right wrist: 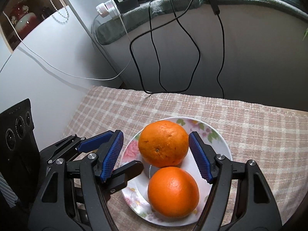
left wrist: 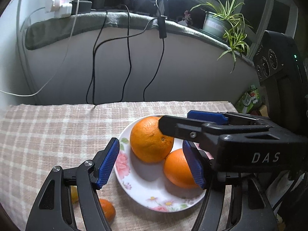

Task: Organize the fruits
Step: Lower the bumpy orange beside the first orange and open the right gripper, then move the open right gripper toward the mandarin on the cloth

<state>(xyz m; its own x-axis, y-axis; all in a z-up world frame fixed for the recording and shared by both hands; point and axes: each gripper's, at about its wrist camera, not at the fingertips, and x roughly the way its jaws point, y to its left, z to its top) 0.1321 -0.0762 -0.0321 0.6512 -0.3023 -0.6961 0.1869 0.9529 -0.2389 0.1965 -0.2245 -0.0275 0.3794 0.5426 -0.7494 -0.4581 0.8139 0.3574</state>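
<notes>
A white flowered plate (left wrist: 134,184) (right wrist: 221,144) on the checked cloth holds two oranges. The bigger orange (left wrist: 150,140) (right wrist: 163,143) lies at the far side and the other orange (left wrist: 177,169) (right wrist: 173,191) at the near side. My left gripper (left wrist: 151,163) hangs open over the plate's left half, with its right pad in front of the near orange. My right gripper (right wrist: 156,156) is open, and its pads flank the bigger orange with gaps on both sides. Its fingers (left wrist: 192,132) cross in from the right above that orange. A small orange fruit (left wrist: 106,208) and a yellow fruit (left wrist: 74,192) lie on the cloth, half hidden by my left finger.
The checked cloth (left wrist: 48,130) covers the table up to a grey wall. Black cables (left wrist: 129,57) and a white cable (right wrist: 57,71) hang there. A power strip (left wrist: 59,5) and a potted plant (left wrist: 227,21) stand on the ledge above. Green packaging (left wrist: 249,98) sits past the table's right edge.
</notes>
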